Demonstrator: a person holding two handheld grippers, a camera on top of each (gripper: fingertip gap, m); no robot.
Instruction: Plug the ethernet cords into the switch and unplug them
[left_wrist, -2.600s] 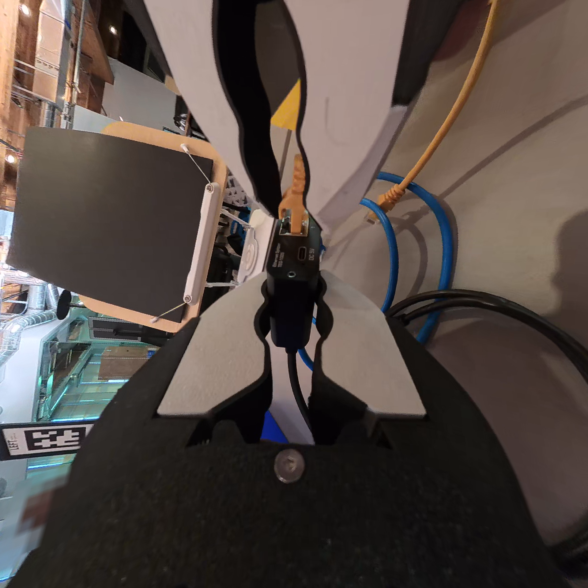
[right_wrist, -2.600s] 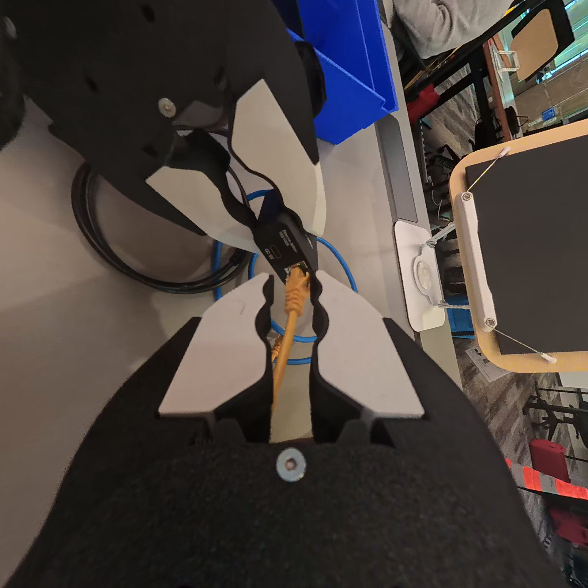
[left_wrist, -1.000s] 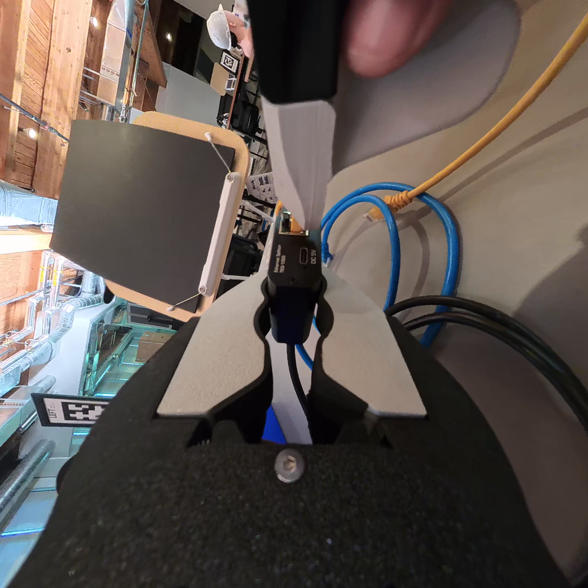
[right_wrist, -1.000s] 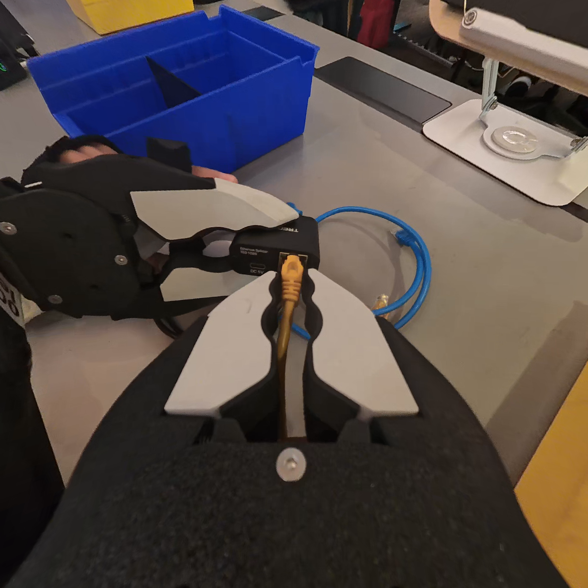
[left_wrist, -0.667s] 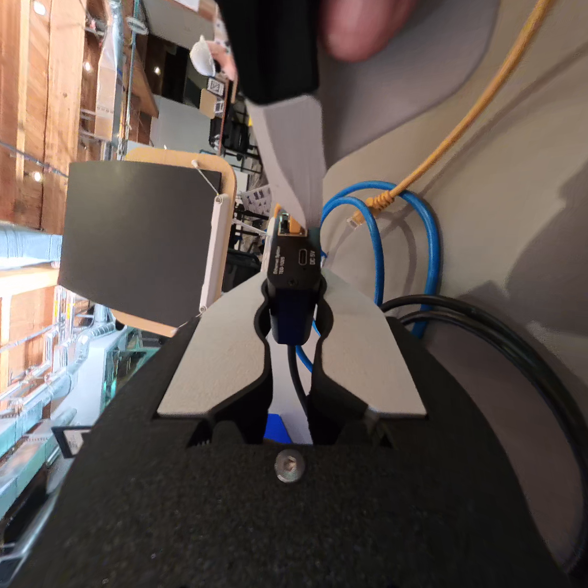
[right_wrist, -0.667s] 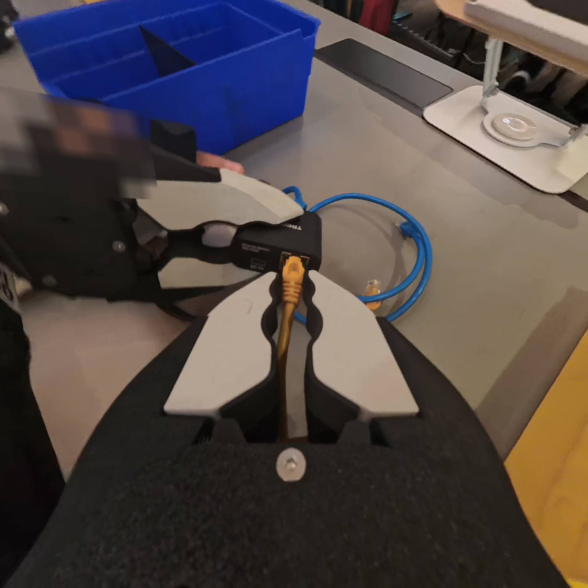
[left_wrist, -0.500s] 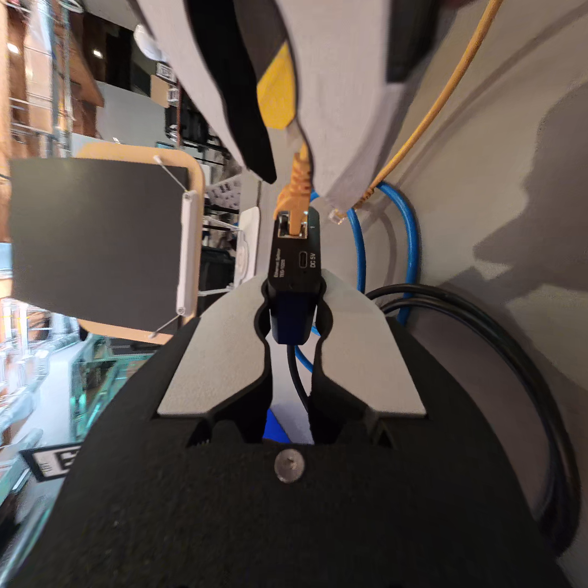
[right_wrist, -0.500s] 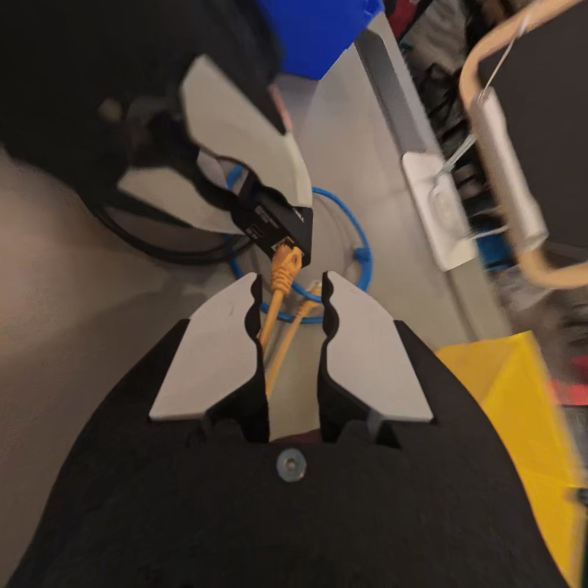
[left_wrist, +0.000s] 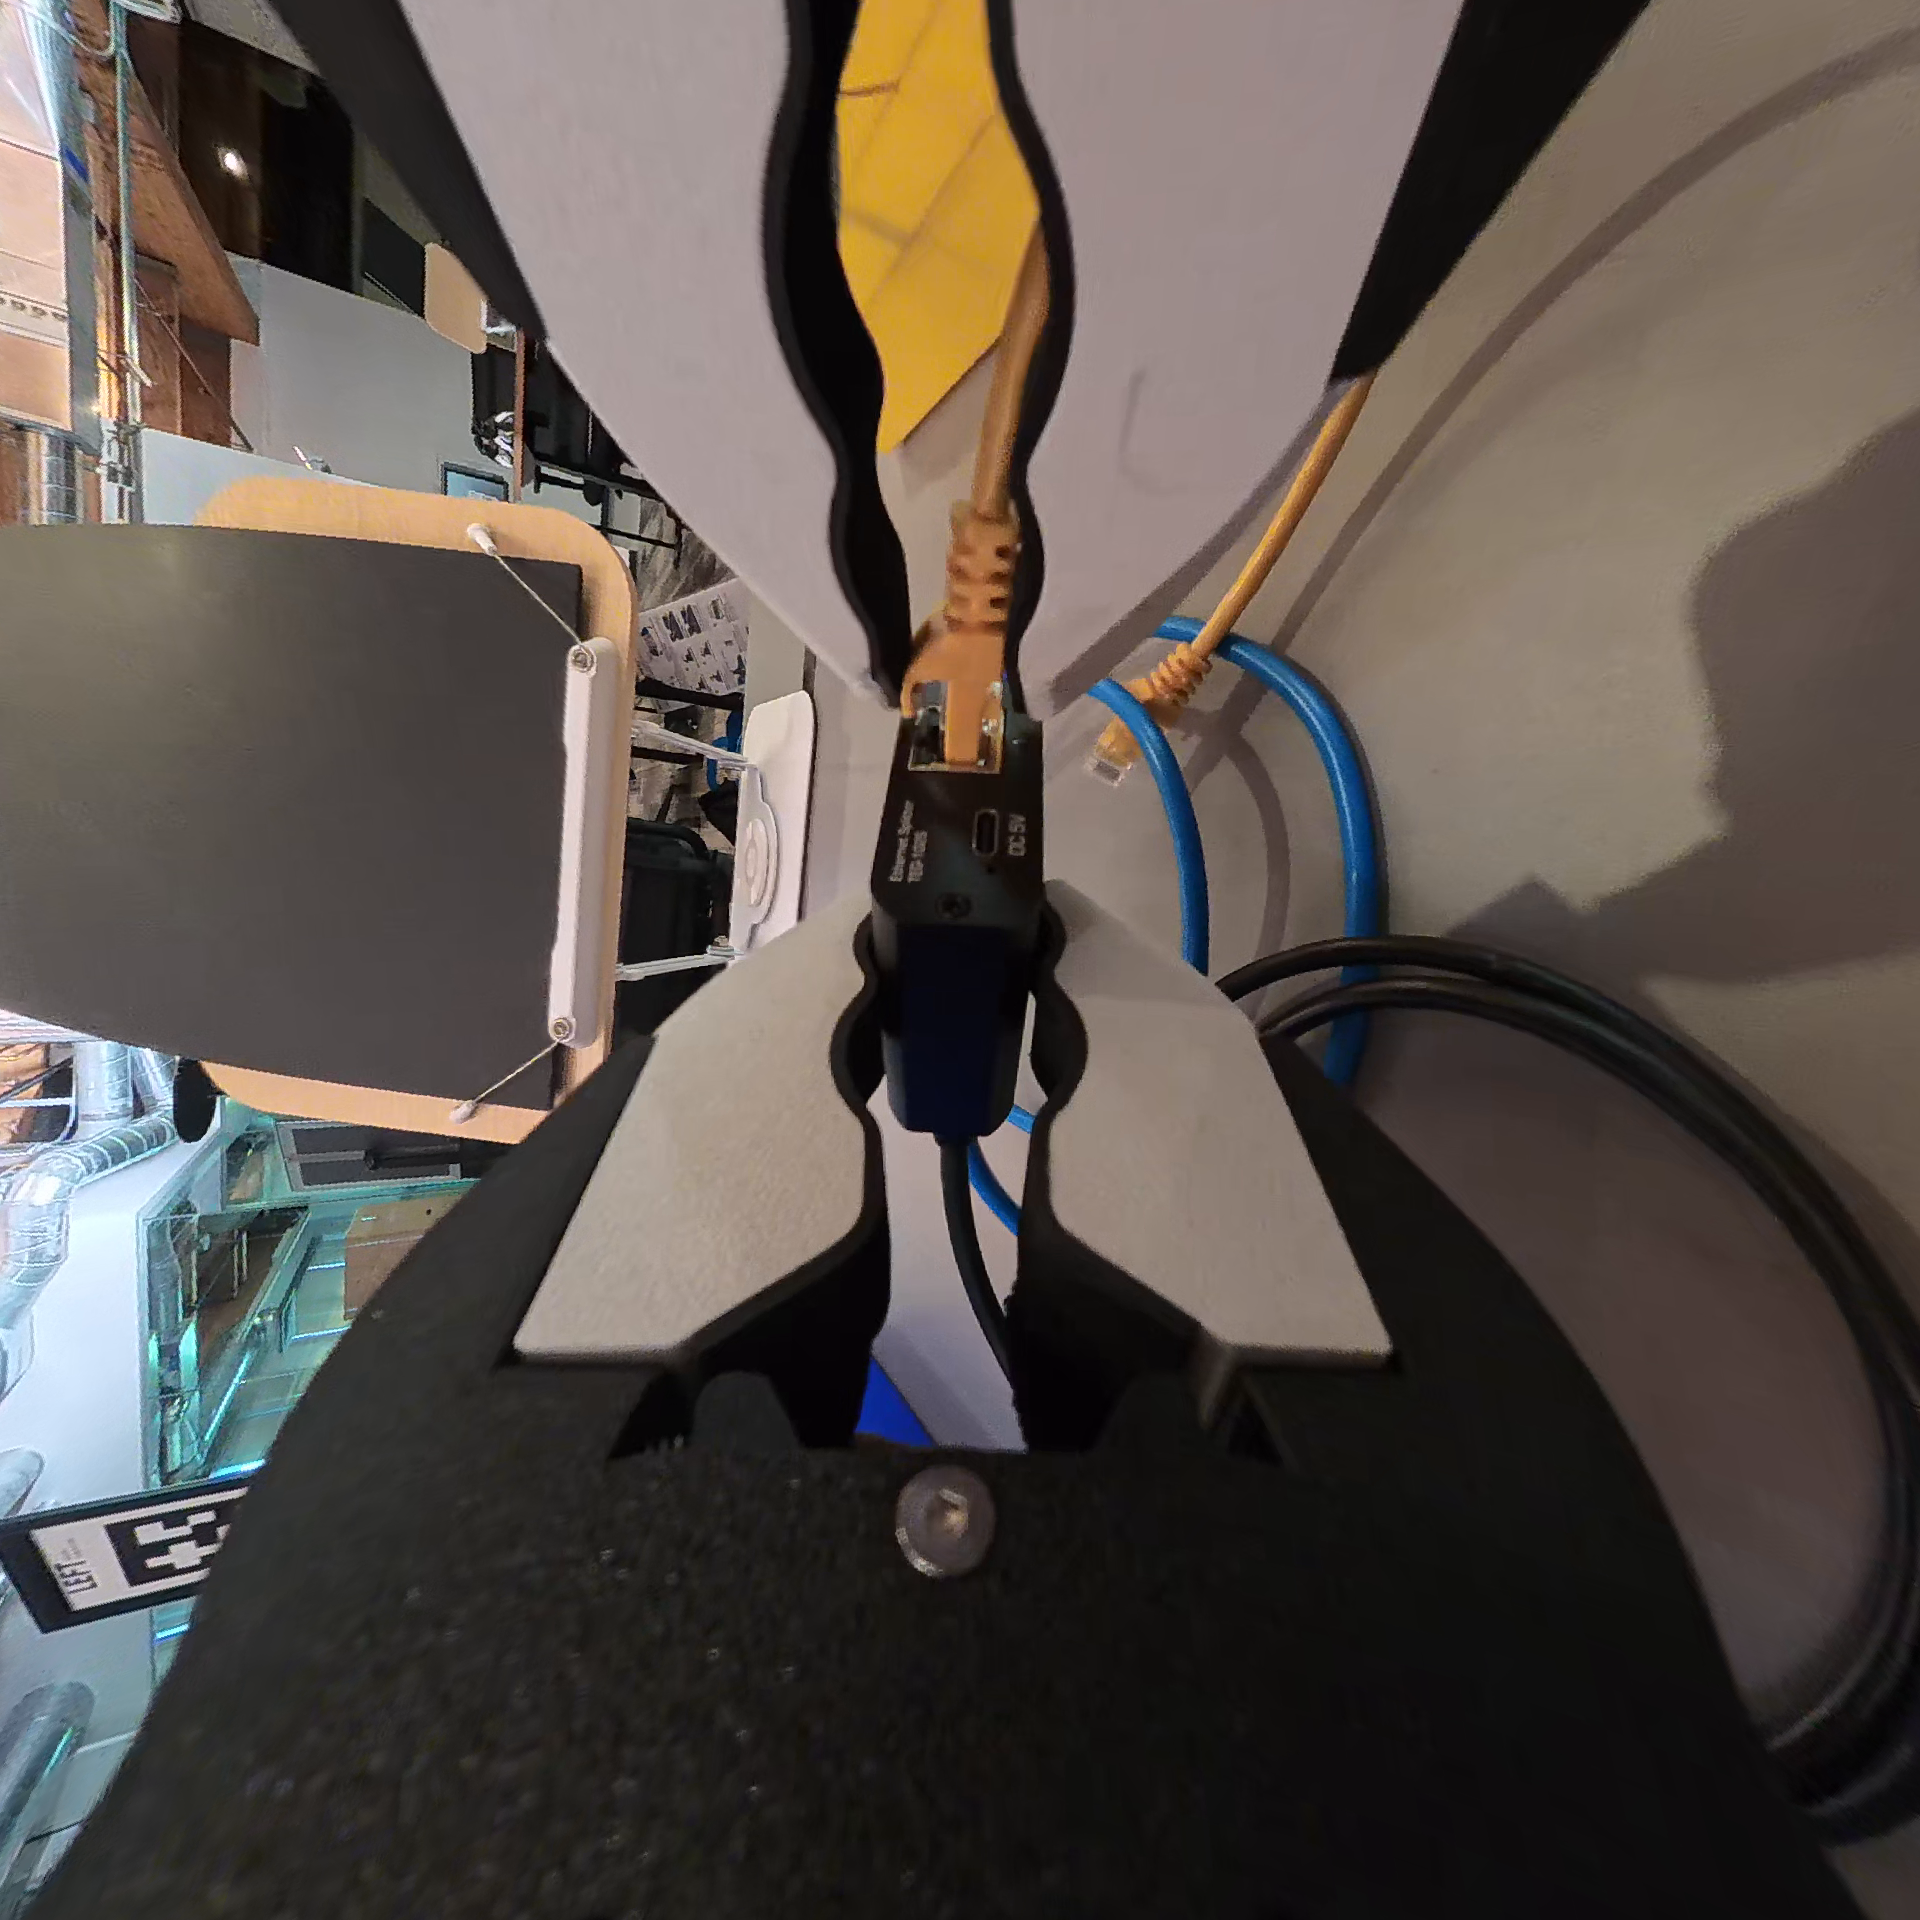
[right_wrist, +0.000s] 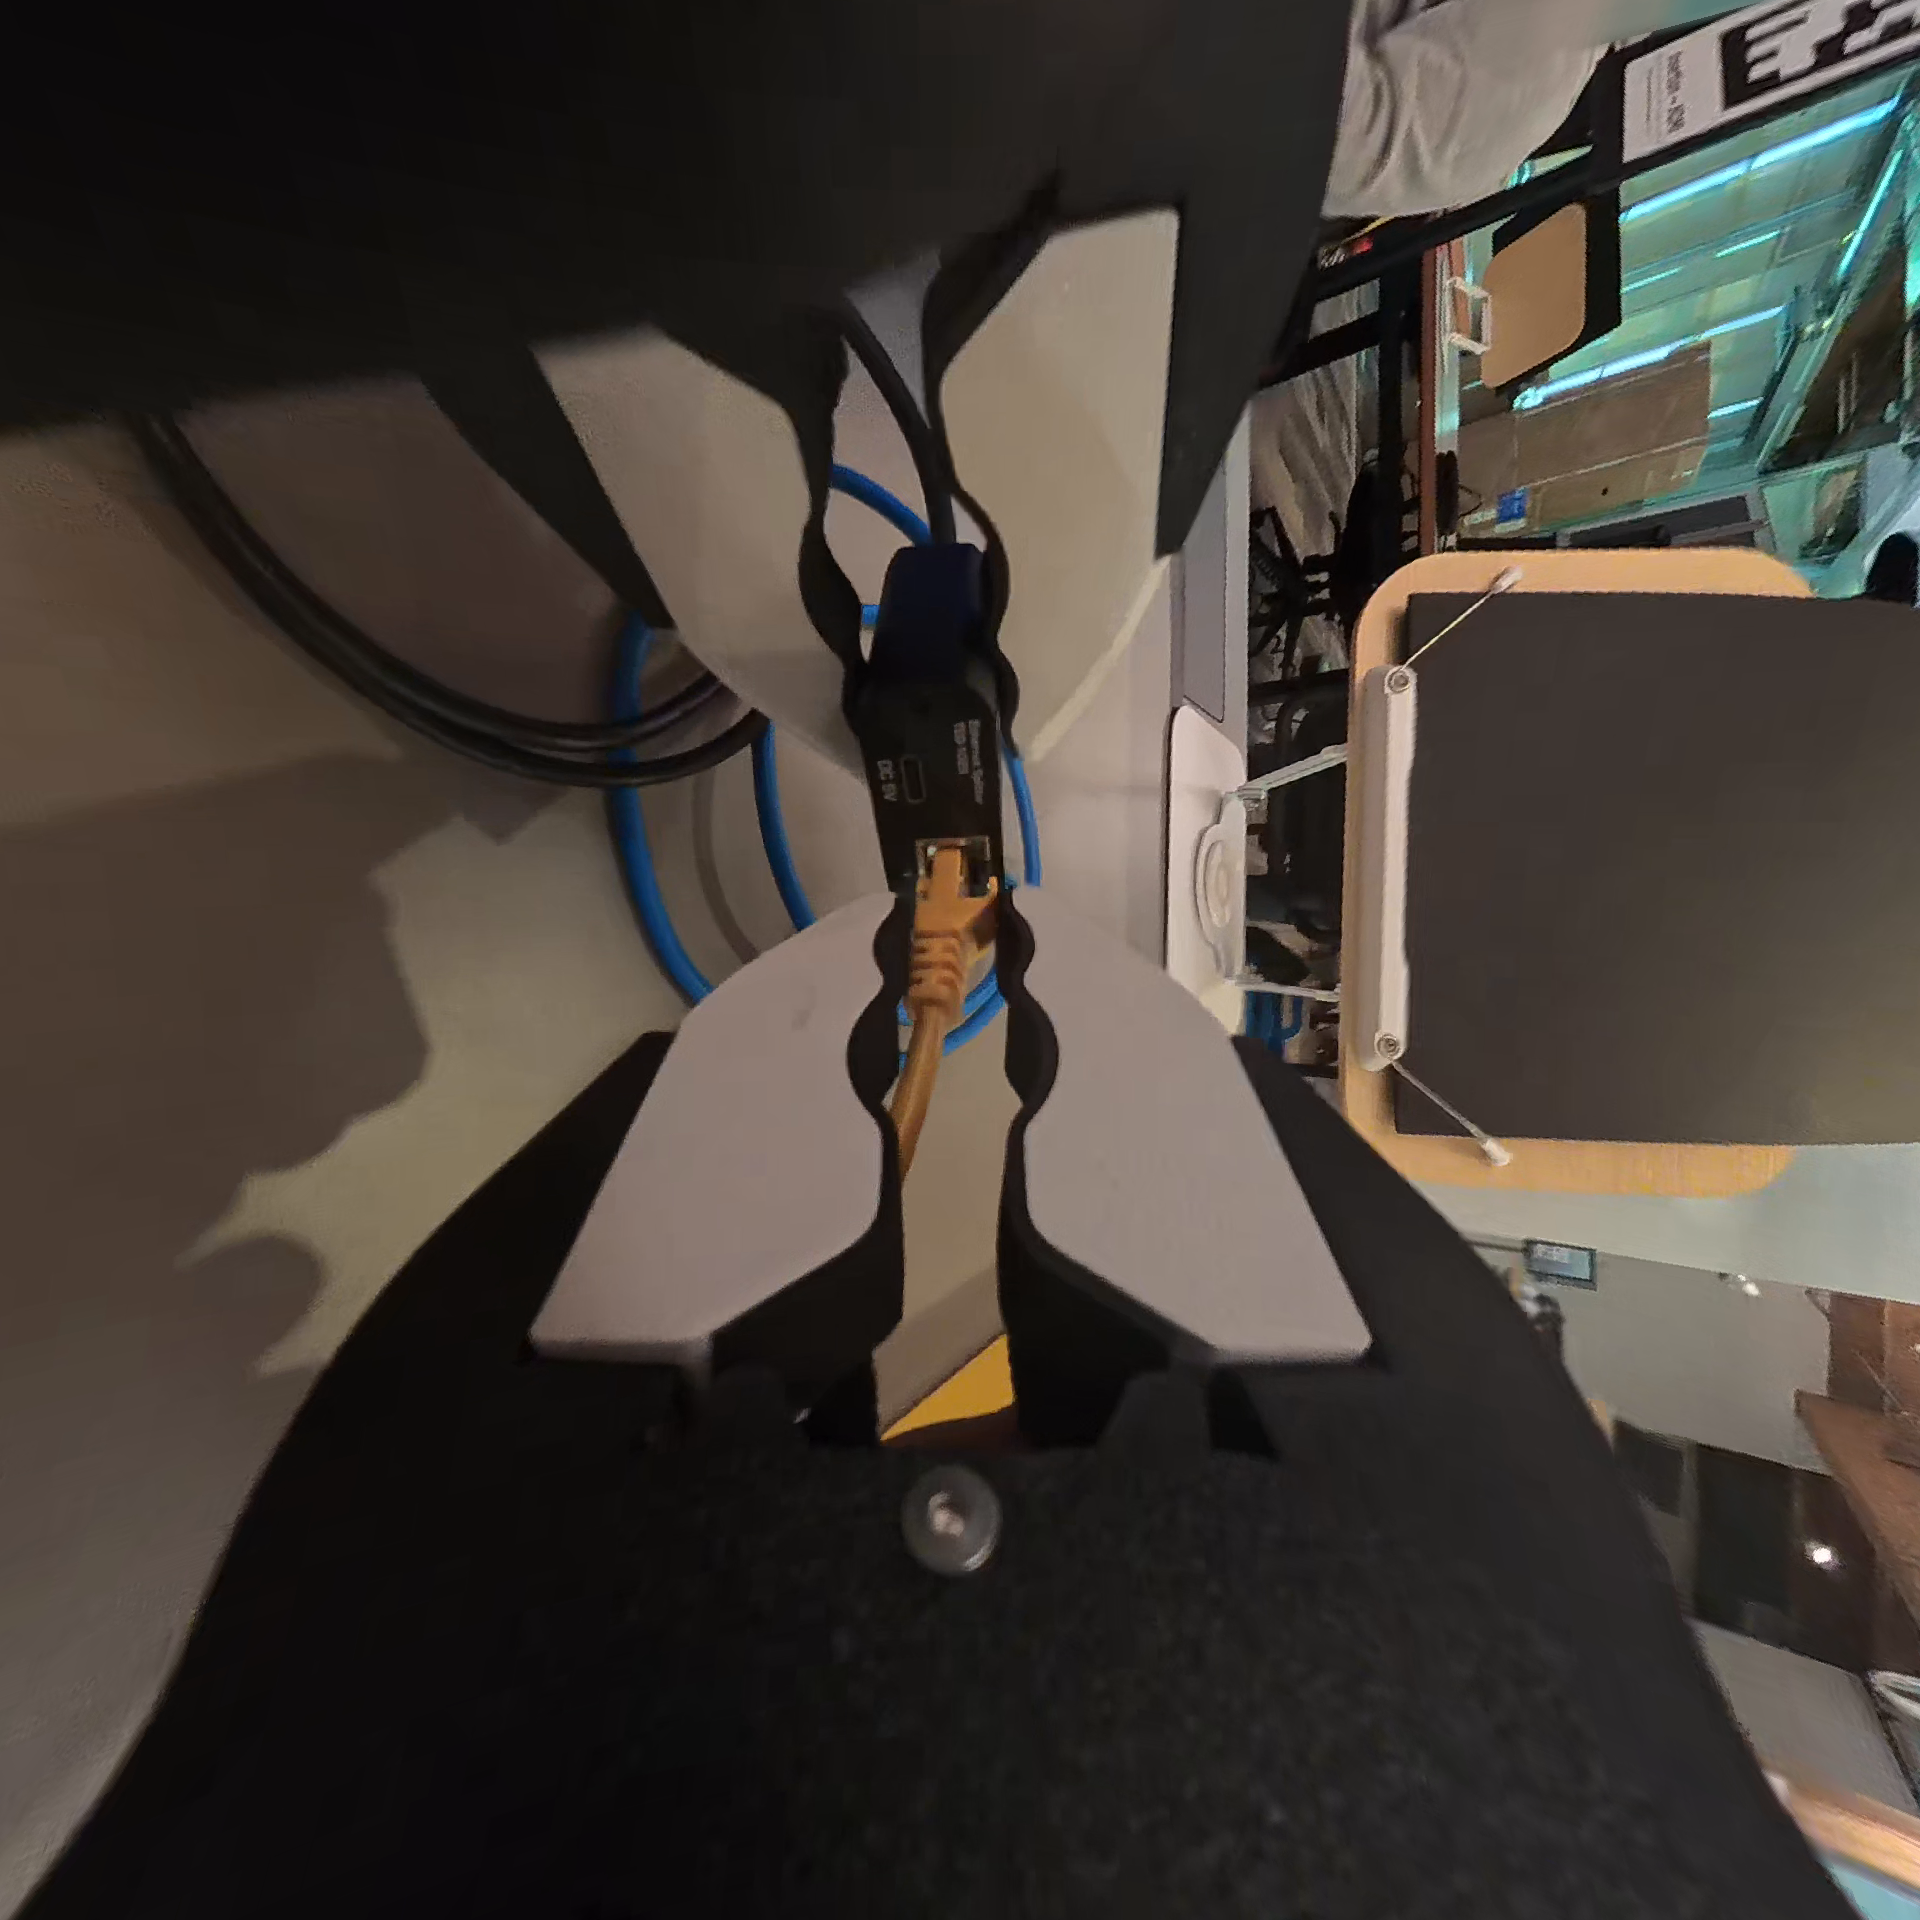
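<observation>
My left gripper (left_wrist: 961, 914) is shut on the rear end of the small black switch (left_wrist: 956, 831) and holds it off the grey table (left_wrist: 1662, 520). An orange ethernet plug (left_wrist: 971, 623) sits in the switch's port. My right gripper (right_wrist: 951, 925) faces the left one head-on and is shut on that orange plug (right_wrist: 940, 935), right at the switch (right_wrist: 930, 769). The plug on a second orange cable (left_wrist: 1117, 743) lies loose on the table beside a looped blue cable (left_wrist: 1351, 831).
Black cables (left_wrist: 1558, 1039) curve across the table near the blue loop. A dark panel in a wooden frame on a white stand (left_wrist: 281, 810) stands behind the switch; it also shows in the right wrist view (right_wrist: 1662, 862). A yellow bin (left_wrist: 935, 208) shows behind my right gripper.
My right gripper let go of the orange cable, opened, rolled round to face the left gripper, and closed again on the plug. My left gripper kept hold of the switch.
</observation>
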